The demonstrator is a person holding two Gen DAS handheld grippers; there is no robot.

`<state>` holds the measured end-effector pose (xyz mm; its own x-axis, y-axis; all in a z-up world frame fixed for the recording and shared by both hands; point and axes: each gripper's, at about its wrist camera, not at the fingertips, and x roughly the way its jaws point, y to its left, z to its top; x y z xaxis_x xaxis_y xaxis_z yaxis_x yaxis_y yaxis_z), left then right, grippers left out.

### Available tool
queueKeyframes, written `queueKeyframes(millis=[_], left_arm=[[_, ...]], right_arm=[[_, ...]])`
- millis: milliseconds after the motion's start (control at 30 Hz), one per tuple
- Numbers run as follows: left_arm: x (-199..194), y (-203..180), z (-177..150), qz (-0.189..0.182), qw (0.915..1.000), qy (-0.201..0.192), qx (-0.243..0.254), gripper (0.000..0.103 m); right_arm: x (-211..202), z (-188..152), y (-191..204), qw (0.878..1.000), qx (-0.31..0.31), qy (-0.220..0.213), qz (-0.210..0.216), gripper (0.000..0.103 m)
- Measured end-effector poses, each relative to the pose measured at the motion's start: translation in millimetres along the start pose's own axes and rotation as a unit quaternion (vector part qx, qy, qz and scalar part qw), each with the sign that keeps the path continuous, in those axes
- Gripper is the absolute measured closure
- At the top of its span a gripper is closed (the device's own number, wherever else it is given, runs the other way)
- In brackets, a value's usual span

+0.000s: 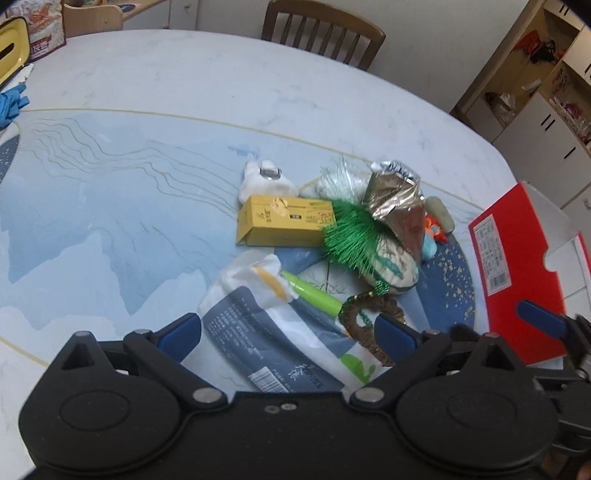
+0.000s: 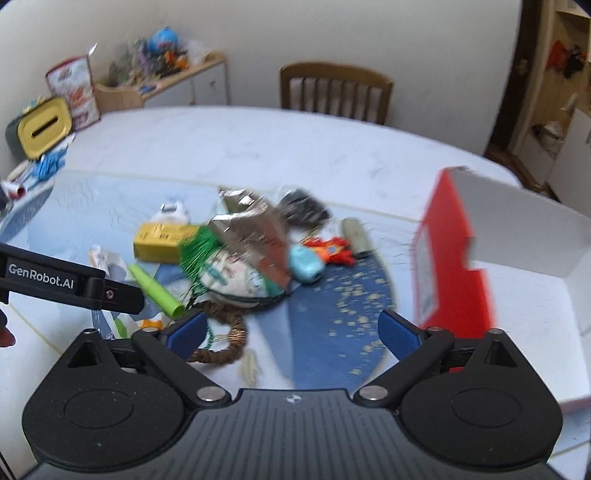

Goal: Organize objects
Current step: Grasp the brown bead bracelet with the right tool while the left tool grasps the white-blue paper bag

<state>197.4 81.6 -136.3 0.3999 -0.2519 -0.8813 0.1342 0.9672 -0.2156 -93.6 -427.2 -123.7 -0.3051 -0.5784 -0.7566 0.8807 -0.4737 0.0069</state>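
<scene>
A pile of small items lies on the blue-patterned table: a yellow box (image 1: 284, 221), a green tinsel tuft (image 1: 351, 236), a crumpled foil bag (image 1: 399, 206), a green pen (image 1: 314, 293), a brown woven ring (image 1: 369, 325) and a white-and-blue plastic packet (image 1: 266, 325). My left gripper (image 1: 288, 334) is open, its blue pads on either side of the packet. My right gripper (image 2: 293, 332) is open over bare table, between the woven ring (image 2: 225, 332) and an open red box (image 2: 450, 258). A cyan toy (image 2: 306, 264) and an orange toy (image 2: 332, 249) lie beyond it.
A wooden chair (image 1: 321, 33) stands at the table's far side. A yellow-lidded container (image 2: 44, 127) and blue gloves (image 2: 48, 164) sit at the far left. The red box's white inside (image 2: 535, 295) fills the right. Cabinets (image 1: 535, 110) stand beyond.
</scene>
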Motion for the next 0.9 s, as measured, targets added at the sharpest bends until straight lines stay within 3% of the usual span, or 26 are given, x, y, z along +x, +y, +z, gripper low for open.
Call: queueKeyframes(millis=[233,300,500,733,900], left_arm=[[10.3,11.3,-0.3,-0.012,0.9996,0.024,0.004,0.015],[11.6,15.1,-0.4,-0.017,0.9994,0.029,0.003,0.02],[11.0,22.2,-3.0,-0.029,0.9989,0.033,0.012,0.029],[5.6,26.9,-6.0,-0.05,0.998,0.027,0.027,0.049],[-1.9,28.5,-8.5,-0.064,0.9973,0.017,0.033,0.072]], right_arm=[[37.6,-1.7,15.2,0.999,-0.019,0.042,0.011,0.026],[45.6,-2.6,17.4,0.998,-0.017,0.056,0.011,0.039],[59.5,-4.4,22.5,0.997,-0.003,0.08,0.012,0.052],[60.4,-1.4,32.4,0.997,0.001,0.081,0.005,0.07],[57.0,-2.7,37.6,0.996,0.009,0.087,-0.005,0.088]])
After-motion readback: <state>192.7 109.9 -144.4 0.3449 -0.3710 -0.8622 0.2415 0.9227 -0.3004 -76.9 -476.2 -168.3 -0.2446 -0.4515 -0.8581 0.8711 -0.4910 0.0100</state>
